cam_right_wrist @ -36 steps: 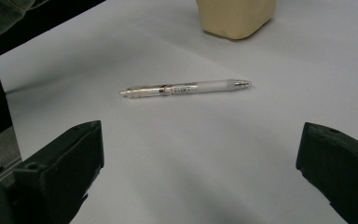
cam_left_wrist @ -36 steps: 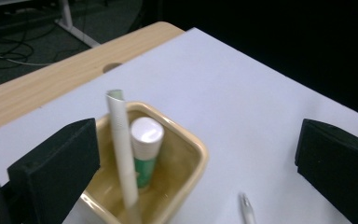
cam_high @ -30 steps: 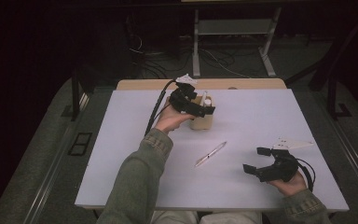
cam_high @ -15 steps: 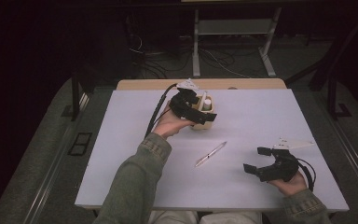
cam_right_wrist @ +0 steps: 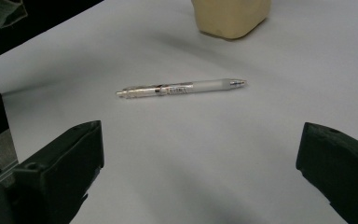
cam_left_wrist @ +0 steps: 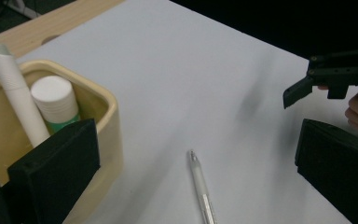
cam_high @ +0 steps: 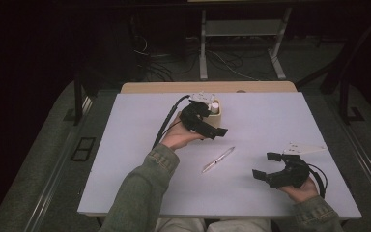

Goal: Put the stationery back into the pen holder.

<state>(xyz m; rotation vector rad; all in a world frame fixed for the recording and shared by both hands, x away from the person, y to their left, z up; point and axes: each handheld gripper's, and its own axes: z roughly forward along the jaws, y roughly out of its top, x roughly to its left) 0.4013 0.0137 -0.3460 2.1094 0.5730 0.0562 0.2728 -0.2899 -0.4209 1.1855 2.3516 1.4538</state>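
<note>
A beige cup (cam_high: 218, 117) stands at the table's far middle and holds a white tube (cam_left_wrist: 14, 93) and a white-capped green stick (cam_left_wrist: 55, 100). My left gripper (cam_high: 211, 121) hovers just in front of and beside the cup, open, with nothing between its jaws. A clear pen (cam_high: 218, 159) lies flat on the white table top (cam_high: 140, 145), between the two grippers. My right gripper (cam_high: 263, 165) rests near the front right, open, pointing toward the pen (cam_right_wrist: 182, 87) and apart from it. The cup (cam_right_wrist: 230, 16) shows beyond the pen in the right gripper view.
A wooden strip (cam_high: 174, 87) borders the table's far edge. Beyond the table are a dark floor, cables and a metal stand (cam_high: 241, 29). A sleeved forearm (cam_high: 140, 193) crosses the front left of the table.
My left gripper has come down and back from over the cup toward the near side. The right gripper and the pen have stayed put.
</note>
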